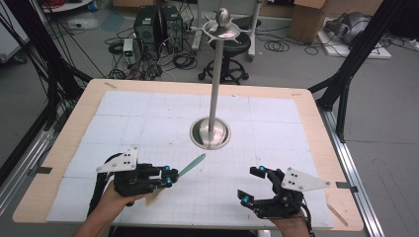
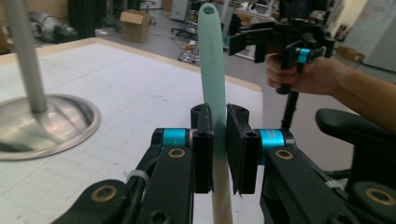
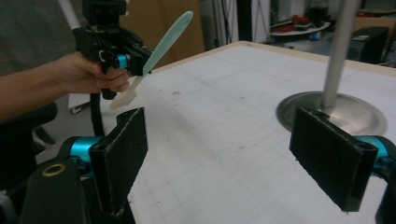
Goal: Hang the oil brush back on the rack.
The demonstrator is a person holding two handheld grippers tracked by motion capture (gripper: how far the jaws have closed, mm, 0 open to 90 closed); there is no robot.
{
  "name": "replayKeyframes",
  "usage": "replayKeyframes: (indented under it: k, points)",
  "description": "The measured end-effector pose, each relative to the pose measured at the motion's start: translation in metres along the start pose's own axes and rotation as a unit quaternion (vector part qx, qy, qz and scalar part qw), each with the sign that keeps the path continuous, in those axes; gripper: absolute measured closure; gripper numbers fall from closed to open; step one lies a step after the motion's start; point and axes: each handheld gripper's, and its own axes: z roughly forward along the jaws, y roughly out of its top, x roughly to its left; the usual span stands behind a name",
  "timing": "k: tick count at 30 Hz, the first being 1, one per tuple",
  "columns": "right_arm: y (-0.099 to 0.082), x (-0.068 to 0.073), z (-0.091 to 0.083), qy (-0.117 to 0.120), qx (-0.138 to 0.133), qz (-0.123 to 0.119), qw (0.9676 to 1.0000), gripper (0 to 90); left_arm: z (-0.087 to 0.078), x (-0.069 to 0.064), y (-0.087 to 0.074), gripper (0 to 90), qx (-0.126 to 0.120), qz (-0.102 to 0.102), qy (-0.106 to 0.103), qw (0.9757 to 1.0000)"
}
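A spatula (image 1: 191, 165) with a mint-green handle and a cream blade is pinched between the pads of my left gripper (image 1: 170, 176), which is shut on it near the table's front left. The handle (image 2: 212, 60) sticks out past the jaws of the left gripper (image 2: 219, 135), and the cream end hangs behind them. My right gripper (image 1: 247, 183) hovers at the front right, open, with nothing between its pads. In the right gripper view the right gripper (image 3: 226, 154) frames bare table, with the spatula (image 3: 166, 39) and left gripper (image 3: 135, 60) farther off.
A metal stand with a round base (image 1: 210, 133) and a tall pole (image 1: 216, 79) topped by hooks stands at the table's middle. The white gridded mat (image 1: 148, 113) covers the wooden table. Beyond the far edge are a stool (image 1: 230, 49), cables and boxes.
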Motion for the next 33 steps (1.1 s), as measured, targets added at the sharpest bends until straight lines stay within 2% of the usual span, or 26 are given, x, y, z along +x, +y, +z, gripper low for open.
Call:
replayKeyframes:
  k: [5,7,8,9,12,16,22,27,33]
  points:
    - [0.012,0.004,0.017,0.055,0.02,-0.014,0.9982,23.8,0.005,-0.008,0.002,80.8,0.004,0.01,-0.026,0.9996]
    - [0.017,0.006,0.023,0.071,0.023,-0.019,0.997,26.9,0.006,-0.01,0.002,80.7,0.005,0.012,-0.03,0.9995]
    - [0.017,0.006,0.023,0.071,0.023,-0.019,0.997,26.9,0.008,-0.012,0.003,80.7,0.013,0.016,-0.035,0.9992]
    - [0.024,0.009,0.03,0.088,0.033,-0.033,0.995,30.8,0.009,-0.015,0.004,80.8,0.02,0.023,-0.042,0.9986]
    - [0.029,0.015,0.035,0.112,0.025,-0.042,0.9925,35.7,0.012,-0.021,0.003,80.7,0.028,0.034,-0.057,0.9974]
    - [0.033,0.021,0.042,0.13,0.036,-0.05,0.9896,40.7,0.016,-0.027,0.002,80.7,0.035,0.039,-0.071,0.9961]
    - [0.038,0.027,0.047,0.167,0.052,-0.073,0.9819,53.9,0.02,-0.028,0.001,80.7,0.033,0.041,-0.089,0.9947]
    - [0.039,0.028,0.049,0.181,0.057,-0.087,0.9779,64.3,0.022,-0.029,0.001,80.7,0.035,0.044,-0.101,0.9933]
    - [0.04,0.026,0.049,0.206,0.059,-0.085,0.973,72.5,0.02,-0.029,0.002,80.7,0.026,0.047,-0.113,0.9922]
